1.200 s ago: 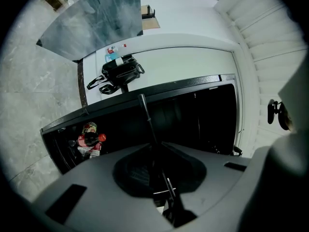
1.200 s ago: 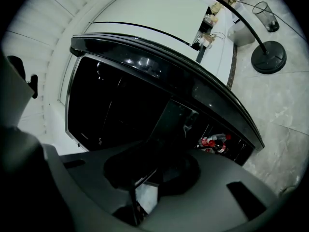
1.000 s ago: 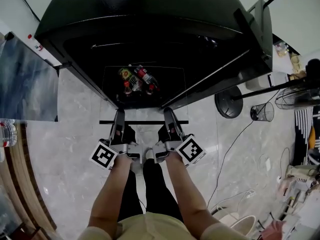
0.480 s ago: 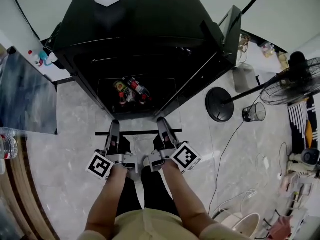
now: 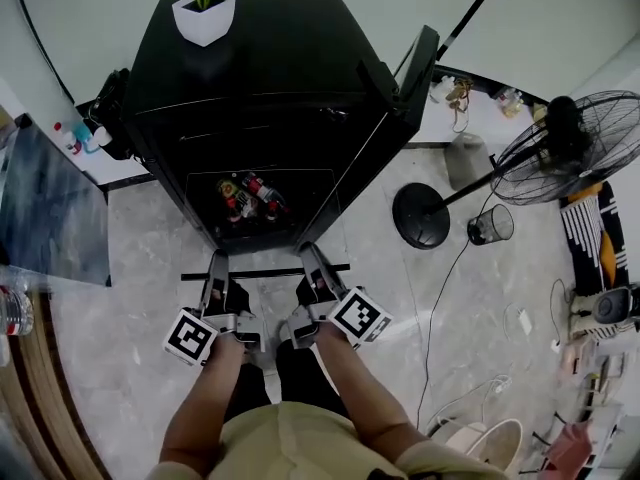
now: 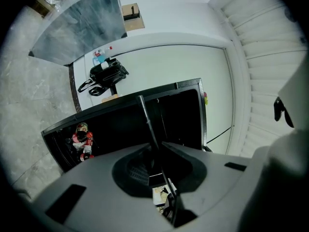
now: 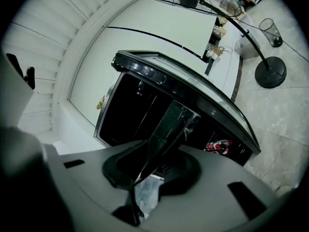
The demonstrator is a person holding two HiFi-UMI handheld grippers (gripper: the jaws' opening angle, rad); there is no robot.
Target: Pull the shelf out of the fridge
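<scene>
2 forearms [image 5: 212, 393] reach forward; left gripper [image 5: 217, 261] clamps the near bar of the shelf [image 5: 265, 272]; right gripper [image 5: 308, 254] has it between opening jaws; its glass pane is barely discernible.

Bright, even light; glare on the glossy black fridge [image 5: 260, 58] ahead of the left gripper [image 5: 216, 263]; fisheye edges vignette.

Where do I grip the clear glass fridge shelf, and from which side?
Take the clear glass shelf by its black front bar, from the front, either side of centre: the pane is thin, flat, wide. The left gripper is clamped there; right gripper jaws are opening around it.
</scene>
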